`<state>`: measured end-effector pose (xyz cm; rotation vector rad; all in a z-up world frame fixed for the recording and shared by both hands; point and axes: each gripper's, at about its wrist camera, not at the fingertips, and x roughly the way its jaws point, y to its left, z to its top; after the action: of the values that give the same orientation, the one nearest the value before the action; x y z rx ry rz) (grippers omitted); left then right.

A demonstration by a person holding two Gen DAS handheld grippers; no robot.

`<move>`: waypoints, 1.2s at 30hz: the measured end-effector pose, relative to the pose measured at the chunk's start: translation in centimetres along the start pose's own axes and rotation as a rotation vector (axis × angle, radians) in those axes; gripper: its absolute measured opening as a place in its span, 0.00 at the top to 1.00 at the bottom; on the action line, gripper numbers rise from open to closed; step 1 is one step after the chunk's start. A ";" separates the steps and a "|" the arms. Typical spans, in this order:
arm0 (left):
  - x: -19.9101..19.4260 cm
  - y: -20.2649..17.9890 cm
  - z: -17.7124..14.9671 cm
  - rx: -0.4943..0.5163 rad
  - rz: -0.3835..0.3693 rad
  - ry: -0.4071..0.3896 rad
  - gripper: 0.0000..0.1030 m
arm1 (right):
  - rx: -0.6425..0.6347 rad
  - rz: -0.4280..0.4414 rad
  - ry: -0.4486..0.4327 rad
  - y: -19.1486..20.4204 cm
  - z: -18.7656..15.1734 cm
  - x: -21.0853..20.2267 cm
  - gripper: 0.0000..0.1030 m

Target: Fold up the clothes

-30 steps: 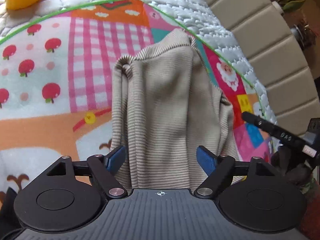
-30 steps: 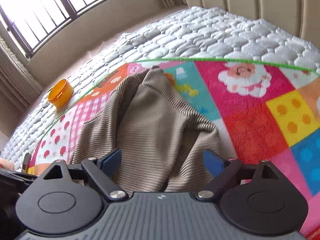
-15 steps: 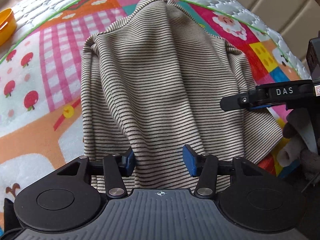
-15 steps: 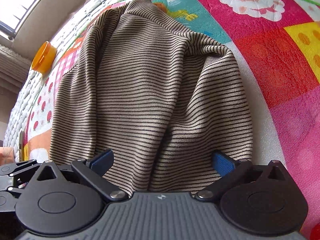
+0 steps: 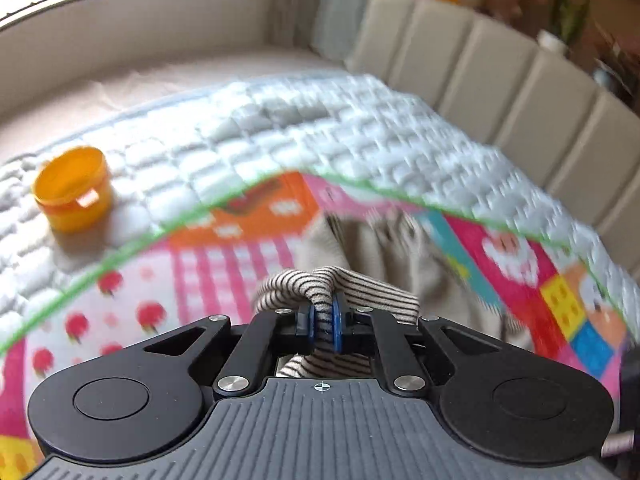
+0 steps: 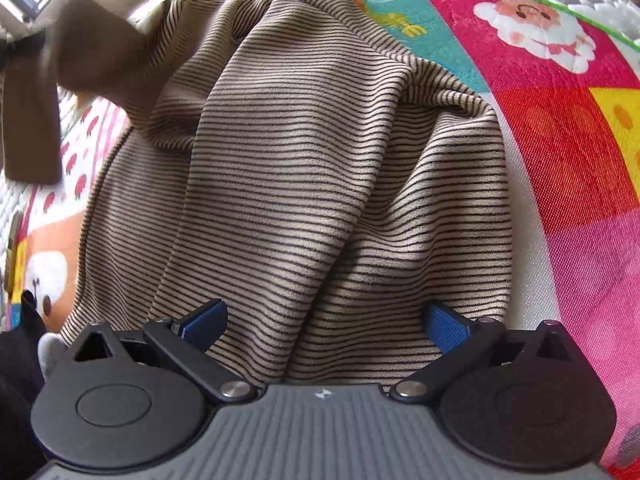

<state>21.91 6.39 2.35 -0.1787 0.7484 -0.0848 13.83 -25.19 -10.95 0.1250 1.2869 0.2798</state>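
My left fingers (image 5: 324, 326) have just closed and now pinch a bunched edge of the striped beige garment (image 5: 340, 284), lifting it off the colourful play mat (image 5: 192, 272) on the bed so it can be folded over. My right fingers (image 6: 326, 326) hover spread wide over the garment's near edge, gripping nothing, ready to take a second hold. Half a second ago the left pair only straddled flat cloth. An orange tub (image 5: 72, 190) sits far left on the quilt.
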 end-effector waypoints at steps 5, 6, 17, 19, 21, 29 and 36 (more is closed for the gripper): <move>2.5 8.7 2.1 -0.257 0.055 0.048 0.87 | -0.001 -0.005 -0.002 -0.1 0.0 0.0 0.00; 3.1 9.8 1.4 -0.290 0.051 0.083 0.86 | 0.007 0.000 -0.003 -0.3 0.0 -0.1 0.00; -0.8 6.3 -6.4 -0.336 0.053 0.056 0.03 | -0.049 -0.044 -0.061 0.6 -1.0 -0.9 0.00; -2.2 3.7 -7.3 -0.323 -0.091 0.025 0.00 | -0.031 -0.037 -0.092 0.7 -0.7 -2.1 0.00; -1.8 1.6 -8.5 -0.282 -0.286 0.103 0.00 | 0.035 0.045 -0.133 0.6 -0.9 -4.3 0.08; 4.4 1.8 -12.1 -0.321 -0.336 0.431 0.00 | -0.008 0.076 -0.115 3.9 -2.9 -6.9 0.41; 5.4 3.1 -12.6 -0.390 -0.337 0.461 0.00 | -0.486 -0.003 -0.009 11.6 -5.5 -6.0 0.37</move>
<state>17.27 6.98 -10.89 -0.6737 1.1861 -0.3084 5.45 -16.07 -4.07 -0.2894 1.1771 0.5797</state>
